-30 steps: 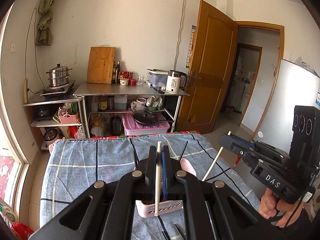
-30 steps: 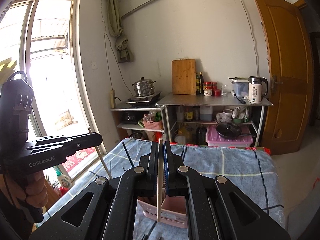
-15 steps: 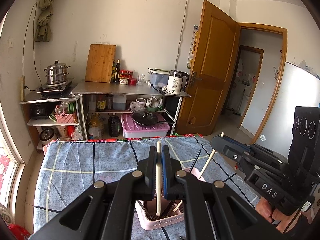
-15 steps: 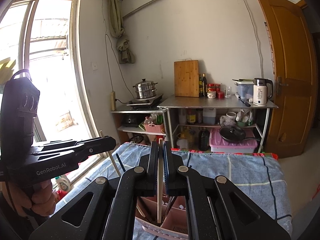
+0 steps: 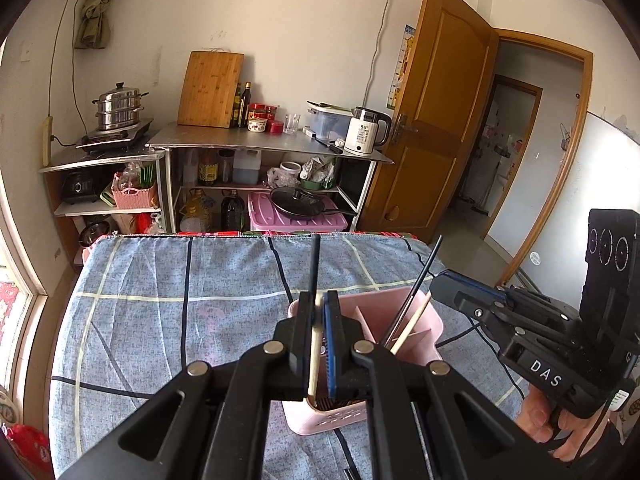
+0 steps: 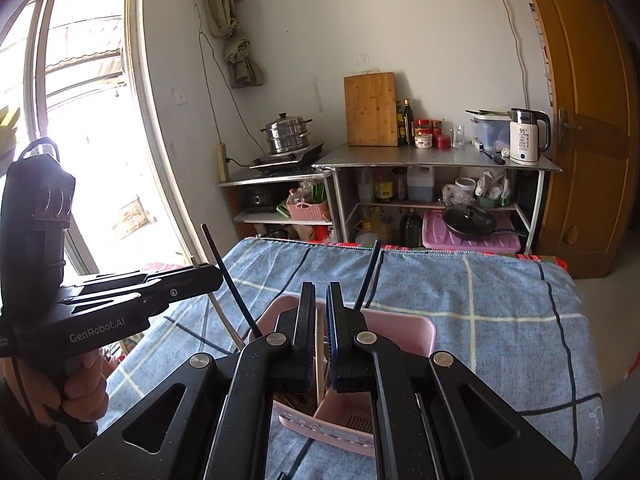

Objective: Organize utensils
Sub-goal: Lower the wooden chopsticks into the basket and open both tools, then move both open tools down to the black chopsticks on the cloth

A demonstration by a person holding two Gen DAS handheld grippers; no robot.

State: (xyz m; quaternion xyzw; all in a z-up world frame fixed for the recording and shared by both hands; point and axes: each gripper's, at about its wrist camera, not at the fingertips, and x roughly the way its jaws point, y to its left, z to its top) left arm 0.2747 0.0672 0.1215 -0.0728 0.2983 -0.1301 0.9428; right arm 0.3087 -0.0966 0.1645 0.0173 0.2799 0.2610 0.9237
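A pink utensil holder [image 5: 430, 330] [image 6: 400, 326] with dividers stands on the blue checked tablecloth. Black chopsticks [image 5: 416, 286] [image 6: 231, 280] lean in it. My left gripper [image 5: 319, 312] is shut on a pale wooden chopstick [image 5: 314, 356], whose lower end is inside the holder. My right gripper [image 6: 318, 300] hovers over the holder with its jaws slightly apart; a pale wooden chopstick [image 6: 320, 364] stands between them, down in the holder. In the left wrist view a pale chopstick [image 5: 412, 328] leans in the holder by the right gripper.
The table [image 5: 160, 320] is covered by the blue cloth. Behind it stand metal shelves [image 5: 264, 148] with a kettle, cutting board, pots and bottles. A wooden door [image 5: 436, 112] stands open at the right, a window [image 6: 80, 120] at the left.
Both grippers moved down and forward over the pink holder, lowering their pale chopsticks into it. The right gripper's jaws have parted a little around its chopstick.
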